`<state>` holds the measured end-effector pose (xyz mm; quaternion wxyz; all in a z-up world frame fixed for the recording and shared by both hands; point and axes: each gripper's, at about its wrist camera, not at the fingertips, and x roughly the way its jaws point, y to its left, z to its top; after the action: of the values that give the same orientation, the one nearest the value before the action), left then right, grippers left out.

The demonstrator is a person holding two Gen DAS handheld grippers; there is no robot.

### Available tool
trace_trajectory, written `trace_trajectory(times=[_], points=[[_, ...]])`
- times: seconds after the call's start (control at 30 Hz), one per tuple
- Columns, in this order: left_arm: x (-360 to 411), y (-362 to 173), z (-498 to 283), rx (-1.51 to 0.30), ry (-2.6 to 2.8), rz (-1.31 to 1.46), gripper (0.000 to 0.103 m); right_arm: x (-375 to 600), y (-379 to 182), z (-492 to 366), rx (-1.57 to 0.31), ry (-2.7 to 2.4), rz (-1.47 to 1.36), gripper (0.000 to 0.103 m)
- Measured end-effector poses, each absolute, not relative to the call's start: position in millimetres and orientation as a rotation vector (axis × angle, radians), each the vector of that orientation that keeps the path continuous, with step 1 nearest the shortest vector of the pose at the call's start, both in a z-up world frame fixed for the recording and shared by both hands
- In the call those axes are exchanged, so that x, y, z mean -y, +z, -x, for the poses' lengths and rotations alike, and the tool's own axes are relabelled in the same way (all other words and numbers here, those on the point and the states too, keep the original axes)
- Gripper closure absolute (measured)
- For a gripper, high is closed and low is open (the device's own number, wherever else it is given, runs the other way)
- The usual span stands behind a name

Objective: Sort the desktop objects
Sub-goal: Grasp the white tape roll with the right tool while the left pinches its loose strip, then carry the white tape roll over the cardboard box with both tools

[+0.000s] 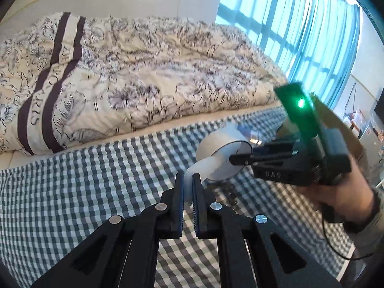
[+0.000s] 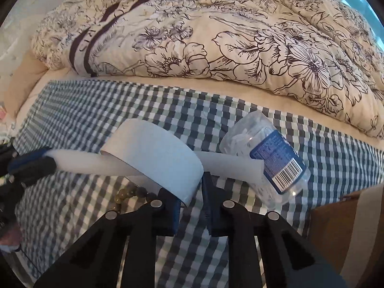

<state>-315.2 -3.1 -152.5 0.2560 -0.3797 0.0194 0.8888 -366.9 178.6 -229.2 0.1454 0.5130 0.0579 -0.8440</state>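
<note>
Tape roll (image 2: 153, 153) pinched by both grippers (image 1: 188, 180); only right view shows bottle (image 2: 266, 158).

Open checked cloth (image 2: 79, 110) left of the right claw (image 2: 189, 192), clear jar (image 2: 266, 158) close on its right, beads (image 2: 129, 192) just below-left, quilt (image 2: 216, 36) beyond.

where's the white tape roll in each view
Left wrist: tape roll right of centre, held by the right gripper, its loose end running down into the left gripper.
Right wrist: roll at centre, just above this gripper, its strip reaching the left gripper at the left edge.
Shared landmark: the checked cloth beneath it.
</note>
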Motion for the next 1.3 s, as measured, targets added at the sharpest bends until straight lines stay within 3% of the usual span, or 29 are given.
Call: trace_trajectory(times=[0.43,0.67,0.77,1.0,1.07,1.17,1.3], points=[[2.3,-84.9,276.5,-0.016,2.431,0.853,0.097,-219.7,-215.6,332.3,-0.039,-2.482,-1.500,0.089],[0.1,-45.9,252.0,-0.022,2.451,0.724,0.097,-222.7,-208.5,310.9,-0.057,-2.508,-1.486,0.092],[-1.4,-34.2,244.4,-0.012,2.450,0.691,0.097,-224.9,-200.7,302.4,-0.055,-2.518,-1.468,0.099],[-1.3,-21.6,227.8,-0.012,2.460,0.645,0.097,-228.1,-195.2,287.6,-0.095,-2.544,-1.468,0.099],[-0.4,-21.7,225.5,-0.021,2.468,0.645,0.097,-228.4,-203.4,291.5,-0.075,-2.525,-1.499,0.093],[2.9,-21.4,225.7,-0.026,2.477,0.649,0.097,-222.9,-219.6,300.6,-0.100,-2.513,-1.540,0.068],[8.5,-22.8,229.5,-0.018,2.495,0.660,0.097,-219.1,-239.4,315.5,-0.155,-2.528,-1.588,0.065]])
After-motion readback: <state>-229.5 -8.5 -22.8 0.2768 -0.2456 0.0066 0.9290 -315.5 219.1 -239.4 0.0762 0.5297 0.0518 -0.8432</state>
